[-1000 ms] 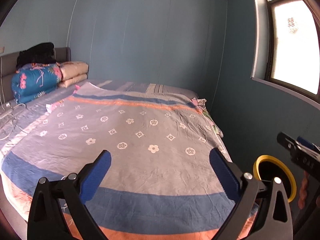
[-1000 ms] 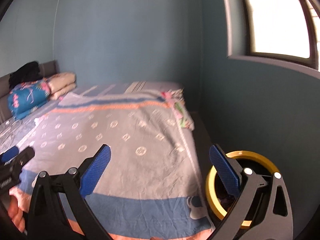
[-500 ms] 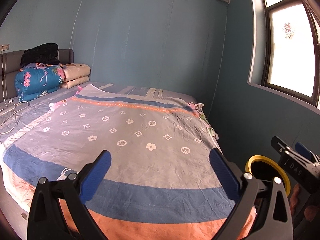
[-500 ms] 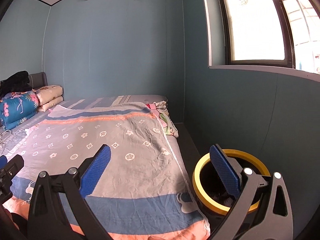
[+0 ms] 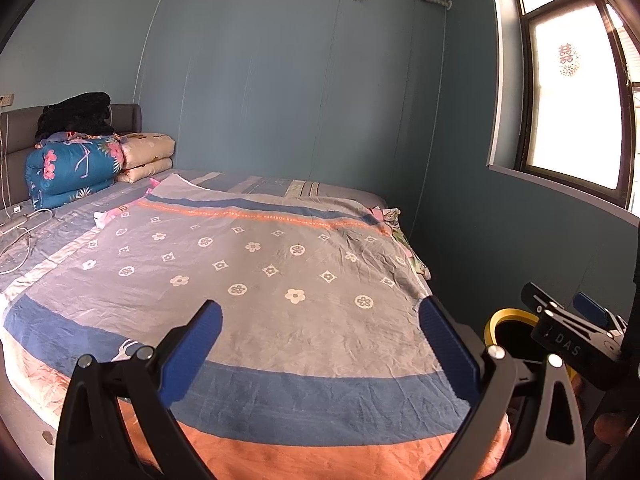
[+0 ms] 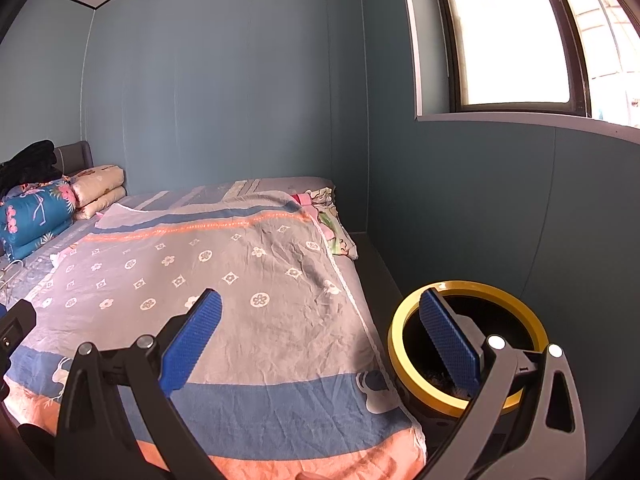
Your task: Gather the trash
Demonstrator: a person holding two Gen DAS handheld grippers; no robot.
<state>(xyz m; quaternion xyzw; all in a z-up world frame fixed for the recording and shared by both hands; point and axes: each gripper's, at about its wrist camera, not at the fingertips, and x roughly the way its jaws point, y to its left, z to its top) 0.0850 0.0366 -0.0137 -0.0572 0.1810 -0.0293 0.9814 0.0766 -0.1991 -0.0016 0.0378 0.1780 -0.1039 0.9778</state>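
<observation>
A black trash bin with a yellow rim (image 6: 404, 354) stands on the floor at the bed's right side, dark debris inside; it also shows in the left wrist view (image 5: 502, 316). My right gripper (image 6: 320, 340) is open and empty, its right finger in front of the bin's mouth. My left gripper (image 5: 320, 344) is open and empty above the foot of the bed. The right gripper's body (image 5: 572, 340) shows at the right of the left wrist view. No loose trash is clearly visible on the bed.
A bed with a grey, blue and orange flowered sheet (image 5: 260, 264) fills the middle. Folded quilts (image 5: 72, 168) and black clothing (image 5: 76, 116) lie at the headboard. White cables (image 5: 20, 224) lie at left. Crumpled cloth (image 6: 332, 228) hangs at the bed's far right edge. Blue walls and window stand right.
Both grippers have tilted upward and pulled back a little, bringing the ceiling unit and window into view. The bin looks lower and nearer in the right wrist view. Both stay open.
</observation>
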